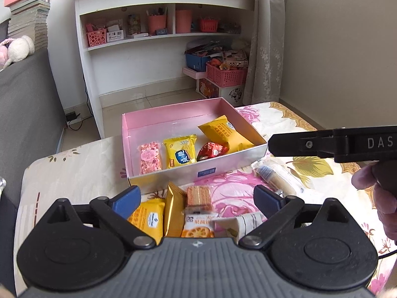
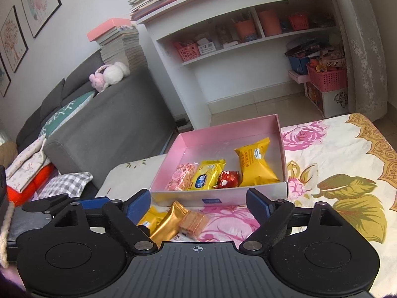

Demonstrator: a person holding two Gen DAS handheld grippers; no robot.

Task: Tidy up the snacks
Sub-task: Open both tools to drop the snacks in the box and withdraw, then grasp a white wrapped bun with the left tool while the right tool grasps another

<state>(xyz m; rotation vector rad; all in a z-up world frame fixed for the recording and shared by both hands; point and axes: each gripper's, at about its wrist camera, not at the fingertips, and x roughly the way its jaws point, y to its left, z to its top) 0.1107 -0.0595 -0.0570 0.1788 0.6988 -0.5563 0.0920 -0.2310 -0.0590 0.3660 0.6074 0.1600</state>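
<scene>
Both tongs spread and empty before the pink box

The left tongs and right tongs gape above loose snack packets by the pink box's near wall; four snacks crowd its near side, the far half bare, on the floral worktop.

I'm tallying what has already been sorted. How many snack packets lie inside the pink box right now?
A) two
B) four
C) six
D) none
B: inside the pink box lie four packets: a pink bar, a small yellow packet, a red wrapped sweet and a large yellow packet; the other snacks lie outside on the cloth.
</scene>
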